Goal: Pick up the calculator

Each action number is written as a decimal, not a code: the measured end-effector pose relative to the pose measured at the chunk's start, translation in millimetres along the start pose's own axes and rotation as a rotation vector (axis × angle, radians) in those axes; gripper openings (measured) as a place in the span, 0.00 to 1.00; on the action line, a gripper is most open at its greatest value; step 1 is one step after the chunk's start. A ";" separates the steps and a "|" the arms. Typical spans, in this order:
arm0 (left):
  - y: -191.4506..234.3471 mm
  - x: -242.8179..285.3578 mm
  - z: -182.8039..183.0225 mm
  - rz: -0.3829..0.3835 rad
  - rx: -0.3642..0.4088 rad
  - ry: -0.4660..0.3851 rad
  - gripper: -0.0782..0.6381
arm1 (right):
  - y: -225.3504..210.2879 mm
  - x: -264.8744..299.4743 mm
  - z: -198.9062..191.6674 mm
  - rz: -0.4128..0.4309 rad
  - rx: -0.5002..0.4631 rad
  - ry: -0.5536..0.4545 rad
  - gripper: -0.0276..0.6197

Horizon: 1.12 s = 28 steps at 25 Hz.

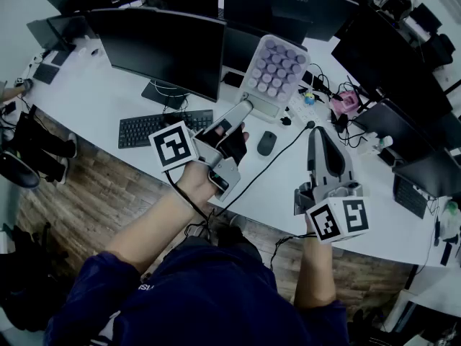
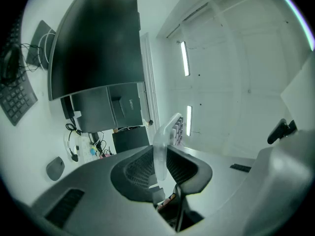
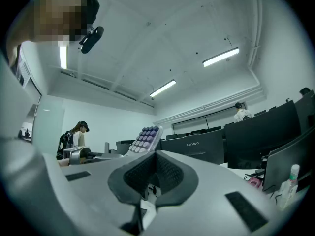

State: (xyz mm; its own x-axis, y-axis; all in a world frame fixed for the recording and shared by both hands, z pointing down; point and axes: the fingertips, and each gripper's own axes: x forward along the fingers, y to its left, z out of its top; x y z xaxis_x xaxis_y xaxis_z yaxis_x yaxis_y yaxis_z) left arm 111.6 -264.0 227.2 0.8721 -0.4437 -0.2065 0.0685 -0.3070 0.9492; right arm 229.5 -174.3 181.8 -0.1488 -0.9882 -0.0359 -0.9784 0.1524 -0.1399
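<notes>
The calculator (image 1: 277, 74) is white with round purple keys, and it hangs tilted above the desk in front of the monitors. My left gripper (image 1: 247, 108) is shut on its lower edge. In the left gripper view the calculator (image 2: 166, 136) stands edge-on between the two dark pads, with the left gripper (image 2: 160, 167) clamped on it. My right gripper (image 1: 321, 137) is held to the right of it, apart from it, shut with nothing in it. From the right gripper view the calculator (image 3: 145, 138) shows past the closed right gripper (image 3: 155, 173).
A white desk (image 1: 108, 99) carries several dark monitors (image 1: 162, 49), a black keyboard (image 1: 164, 127), a grey mouse (image 1: 266, 143), cables and a pink item (image 1: 346, 101). Another keyboard (image 1: 410, 194) lies at the right. Two people (image 3: 76, 134) (image 3: 241, 112) are in the room beyond.
</notes>
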 end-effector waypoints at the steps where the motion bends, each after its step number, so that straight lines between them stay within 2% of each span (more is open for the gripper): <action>1: -1.9 0.6 0.6 -0.004 0.001 0.000 0.25 | 0.1 0.1 2.2 -0.001 -0.003 -0.004 0.05; 18: -21.6 3.0 8.6 -0.049 0.027 -0.006 0.25 | 8.8 3.0 17.5 0.013 -0.025 -0.047 0.05; 28: -18.3 1.0 13.6 -0.057 0.022 -0.012 0.25 | 12.7 8.5 12.4 0.016 -0.029 -0.043 0.05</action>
State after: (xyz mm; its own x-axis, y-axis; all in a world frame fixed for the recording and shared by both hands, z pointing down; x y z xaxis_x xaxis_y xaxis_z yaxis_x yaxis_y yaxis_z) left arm 104.7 -270.3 206.4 0.8610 -0.4354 -0.2627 0.1069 -0.3500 0.9306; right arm 217.5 -180.6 167.4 -0.1588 -0.9840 -0.0810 -0.9797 0.1673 -0.1105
